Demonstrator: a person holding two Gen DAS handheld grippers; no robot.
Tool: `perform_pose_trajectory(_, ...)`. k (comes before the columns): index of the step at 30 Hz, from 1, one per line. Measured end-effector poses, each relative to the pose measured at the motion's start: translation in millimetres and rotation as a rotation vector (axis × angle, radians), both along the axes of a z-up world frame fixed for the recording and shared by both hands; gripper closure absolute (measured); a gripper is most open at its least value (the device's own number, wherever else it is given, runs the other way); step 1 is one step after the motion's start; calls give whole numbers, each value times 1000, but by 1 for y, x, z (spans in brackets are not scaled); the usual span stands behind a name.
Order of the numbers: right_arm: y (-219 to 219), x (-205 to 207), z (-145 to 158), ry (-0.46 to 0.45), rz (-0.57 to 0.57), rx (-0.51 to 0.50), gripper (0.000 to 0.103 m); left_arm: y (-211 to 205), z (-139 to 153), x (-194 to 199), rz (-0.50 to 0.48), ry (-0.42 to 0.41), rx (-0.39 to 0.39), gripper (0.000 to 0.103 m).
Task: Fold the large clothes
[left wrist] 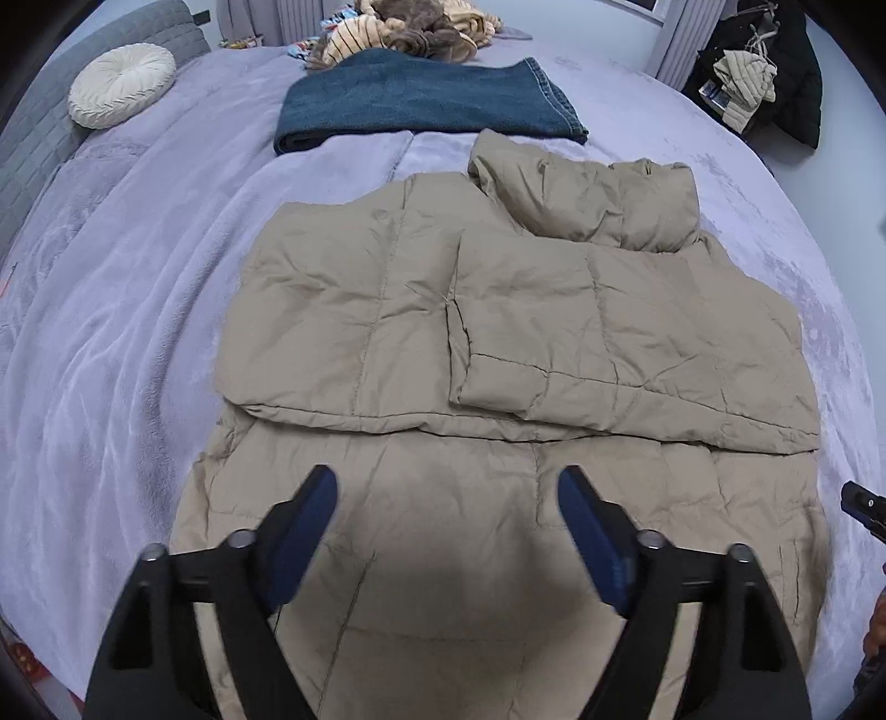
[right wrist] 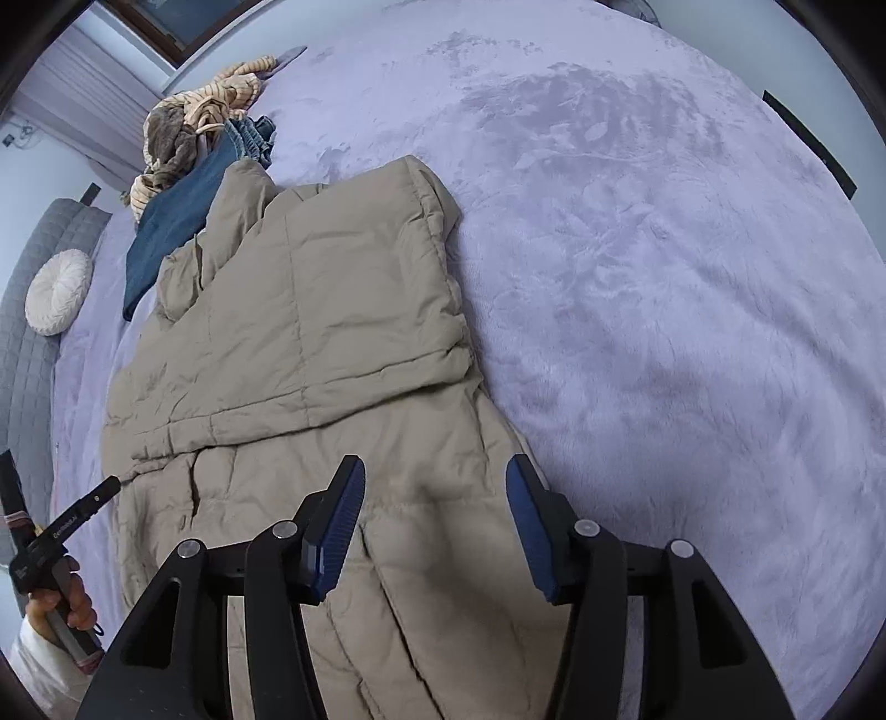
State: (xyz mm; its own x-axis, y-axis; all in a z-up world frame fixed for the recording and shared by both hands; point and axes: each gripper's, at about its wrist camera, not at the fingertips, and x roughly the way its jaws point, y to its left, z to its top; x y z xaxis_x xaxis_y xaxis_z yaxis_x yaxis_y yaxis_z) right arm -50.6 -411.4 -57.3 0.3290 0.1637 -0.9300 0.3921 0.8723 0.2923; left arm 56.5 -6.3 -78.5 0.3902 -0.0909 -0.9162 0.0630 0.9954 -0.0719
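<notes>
A beige puffer jacket [left wrist: 498,343] lies on the lilac bed cover [left wrist: 138,332], both sleeves folded in across the body and the collar at the far end. My left gripper [left wrist: 446,487] is open and empty, held above the jacket's near hem. In the right wrist view the jacket [right wrist: 310,332] runs from the near edge to the far left. My right gripper [right wrist: 434,476] is open and empty above the jacket's lower right edge. The left gripper [right wrist: 108,487] also shows at the left edge of that view, held in a hand.
Folded blue jeans [left wrist: 421,99] lie beyond the jacket. A heap of striped and brown clothes [left wrist: 410,27] lies behind them. A round cream cushion [left wrist: 122,83] rests by the grey headboard [left wrist: 33,127]. Dark clothes [left wrist: 764,72] hang at the far right.
</notes>
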Motion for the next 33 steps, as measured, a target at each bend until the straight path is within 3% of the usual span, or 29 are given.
perform_pose_trajectory(7, 7, -26, 14, 23, 7, 40, 42, -6, 14, -34, 3, 35, 11, 16)
perform_pose_trajectory(8, 8, -29, 15, 27, 10, 41, 41, -7, 16, -39, 4, 37, 20, 0)
perform_pose_trajectory(14, 17, -47, 19, 51, 41, 59, 39, -12, 21, -73, 4, 75, 32, 0)
perform_pose_trajectory(17, 25, -57, 20, 65, 55, 71, 23, -11, 19, -87, 17, 112, 36, 0)
perform_pose_trajectory(22, 39, -72, 23, 73, 68, 91, 23, 4, 12, -104, 63, 166, 24, 0)
perform_pose_trajectory(27, 57, -86, 18, 93, 59, 106, 22, 18, 6, -118, 30, 187, 17, 0)
perform_pose_trajectory(29, 65, -91, 16, 98, 54, 112, 12, 25, 3, -123, 21, 199, 7, 0)
perform_pose_trajectory(33, 82, -103, 13, 100, 32, 129, 11, 39, -3, -135, 5, 212, -7, 0)
